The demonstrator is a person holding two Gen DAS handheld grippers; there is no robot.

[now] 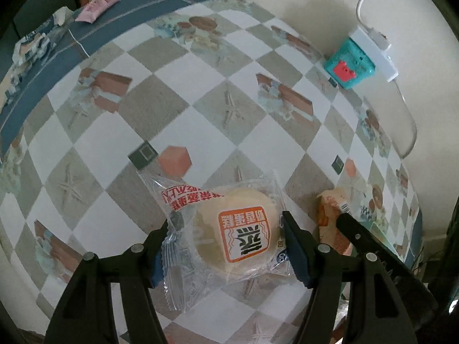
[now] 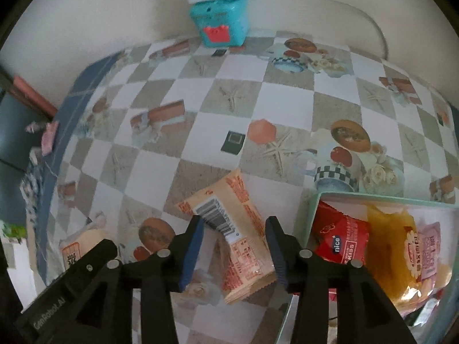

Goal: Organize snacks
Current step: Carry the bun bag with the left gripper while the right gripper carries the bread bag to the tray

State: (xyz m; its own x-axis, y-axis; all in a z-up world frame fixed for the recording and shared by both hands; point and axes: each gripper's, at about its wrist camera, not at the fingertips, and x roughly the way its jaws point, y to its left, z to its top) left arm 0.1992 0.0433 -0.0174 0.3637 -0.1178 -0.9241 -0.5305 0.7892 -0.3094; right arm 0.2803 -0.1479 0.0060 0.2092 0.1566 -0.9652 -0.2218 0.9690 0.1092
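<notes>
In the left wrist view my left gripper [image 1: 226,223] is shut on a clear-wrapped round steamed cake [image 1: 238,235] with an orange label, one pad on each side of the wrapper. Just right of it lies an orange snack packet [image 1: 327,209], beside a finger [image 1: 352,226] of the other gripper. In the right wrist view my right gripper [image 2: 235,220] is open over that orange barcoded packet [image 2: 238,238], which lies flat on the table. The left pad is at the barcode and the right pad stands off. The cake [image 2: 71,249] shows at the lower left.
A pale green box [image 2: 373,197] at the lower right holds a red packet [image 2: 341,240], a yellow one and a pink one. A teal toy cube [image 2: 219,20] and a white plug strip sit by the back wall. Pink packets [image 1: 97,7] lie on the cloth's blue border.
</notes>
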